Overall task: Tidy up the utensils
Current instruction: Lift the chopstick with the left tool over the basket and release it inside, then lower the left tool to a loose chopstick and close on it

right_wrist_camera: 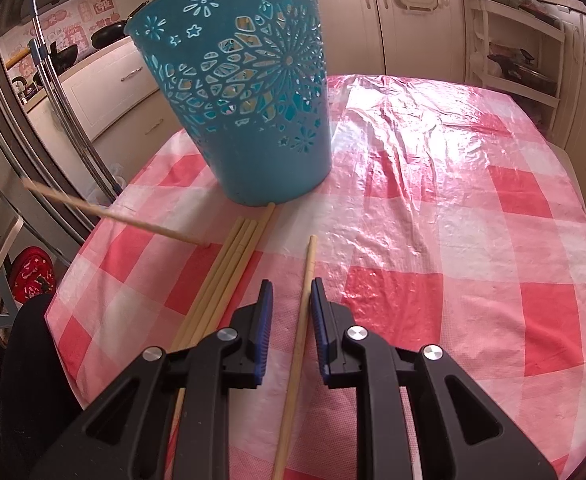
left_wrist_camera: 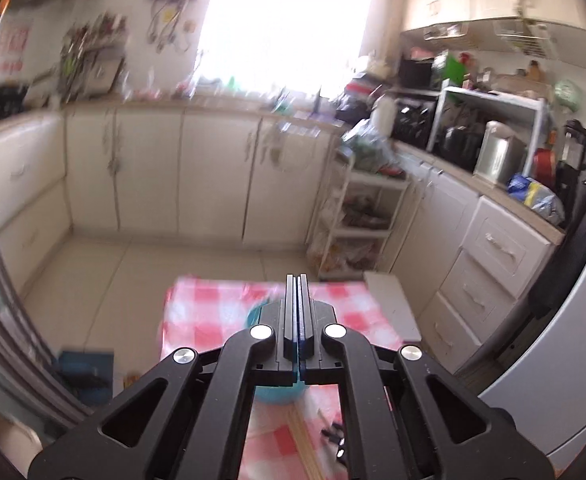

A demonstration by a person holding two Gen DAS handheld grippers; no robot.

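The coming move turns on one wooden chopstick (right_wrist_camera: 301, 320) lying flat on the checked worktop (right_wrist_camera: 473, 240), directly between the two blue-padded jaws of the right tongs (right_wrist_camera: 292, 292). Its long axis runs almost along the fingers, from about 6 o'clock under the tool up to a tip near 12 o'clock, tilted a touch to 1 o'clock. The jaws stand narrowly apart with the stick closer to the right pad; neither pad appears to touch it, so I judge the grasp not yet made. A bundle of chopsticks (right_wrist_camera: 229, 276) lies just beside it at 10 o'clock, their tips reaching the foot of the teal basket (right_wrist_camera: 249, 92), which stands upright at 11 o'clock and is probably where the sticks belong. One more stick (right_wrist_camera: 113, 214) lies slanted off at 9 o'clock, partly over the worktop's edge. The right hand is clearly the nearer one. The left view shows what the right cannot: the left tongs (left_wrist_camera: 297, 280) raised well above the worktop, jaws pressed together on nothing, looking out over the kitchen, with the basket mostly hidden beneath the fingers.
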